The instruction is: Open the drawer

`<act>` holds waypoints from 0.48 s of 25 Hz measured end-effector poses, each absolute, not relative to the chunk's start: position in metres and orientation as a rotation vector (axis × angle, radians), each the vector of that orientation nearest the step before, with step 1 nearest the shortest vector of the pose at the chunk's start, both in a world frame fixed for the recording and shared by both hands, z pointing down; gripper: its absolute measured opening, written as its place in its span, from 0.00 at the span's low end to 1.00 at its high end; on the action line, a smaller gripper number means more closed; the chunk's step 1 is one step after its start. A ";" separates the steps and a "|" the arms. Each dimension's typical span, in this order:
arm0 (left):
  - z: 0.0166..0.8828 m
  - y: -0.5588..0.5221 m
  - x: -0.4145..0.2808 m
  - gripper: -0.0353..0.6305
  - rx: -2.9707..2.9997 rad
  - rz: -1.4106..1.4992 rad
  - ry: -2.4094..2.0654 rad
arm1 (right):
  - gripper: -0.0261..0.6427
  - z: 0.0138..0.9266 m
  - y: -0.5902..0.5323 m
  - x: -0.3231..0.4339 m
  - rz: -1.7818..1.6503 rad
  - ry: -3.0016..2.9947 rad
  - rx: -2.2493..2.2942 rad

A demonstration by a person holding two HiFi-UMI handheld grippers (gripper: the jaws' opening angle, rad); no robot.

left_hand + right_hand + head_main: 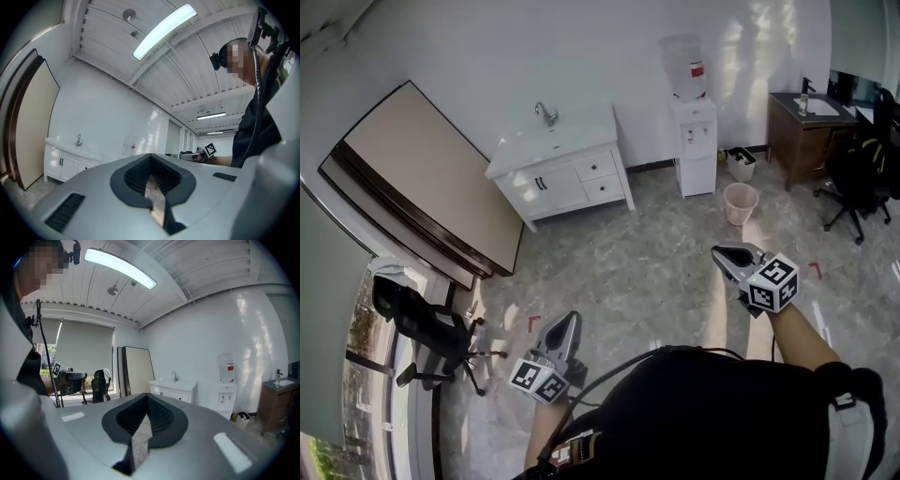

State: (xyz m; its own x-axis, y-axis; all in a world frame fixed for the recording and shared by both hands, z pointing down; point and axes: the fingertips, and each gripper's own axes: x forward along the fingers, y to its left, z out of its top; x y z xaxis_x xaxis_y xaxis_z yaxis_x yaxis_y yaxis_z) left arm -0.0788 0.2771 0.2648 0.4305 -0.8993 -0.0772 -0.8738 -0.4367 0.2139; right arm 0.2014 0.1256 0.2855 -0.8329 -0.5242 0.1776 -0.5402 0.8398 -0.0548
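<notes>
A white sink cabinet (558,169) stands against the far wall, with two drawers (600,176) on its right side, both closed. It also shows small in the left gripper view as the cabinet (65,161) and in the right gripper view as the cabinet (176,391). My left gripper (568,324) hangs low over the floor, far from the cabinet, jaws together and empty. My right gripper (731,255) is held further right, also well short of the cabinet, its jaws closed on nothing. The same shows for the left gripper (151,180) and the right gripper (146,420) in their own views.
A water dispenser (694,122) stands right of the cabinet, with a pink bin (741,202) and a small basket (739,164) near it. A brown vanity (802,131) and an office chair (861,178) are at far right. Another chair (427,328) and a leaning board (431,183) are at left.
</notes>
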 end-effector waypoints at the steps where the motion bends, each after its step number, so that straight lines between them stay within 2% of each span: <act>1: 0.265 0.273 -0.090 0.04 2.536 -0.270 -1.578 | 0.04 0.287 0.121 0.191 0.160 -2.860 0.841; 12: 0.287 0.238 -0.173 0.04 2.500 -0.263 -1.610 | 0.04 0.306 0.077 0.114 0.179 -2.844 0.813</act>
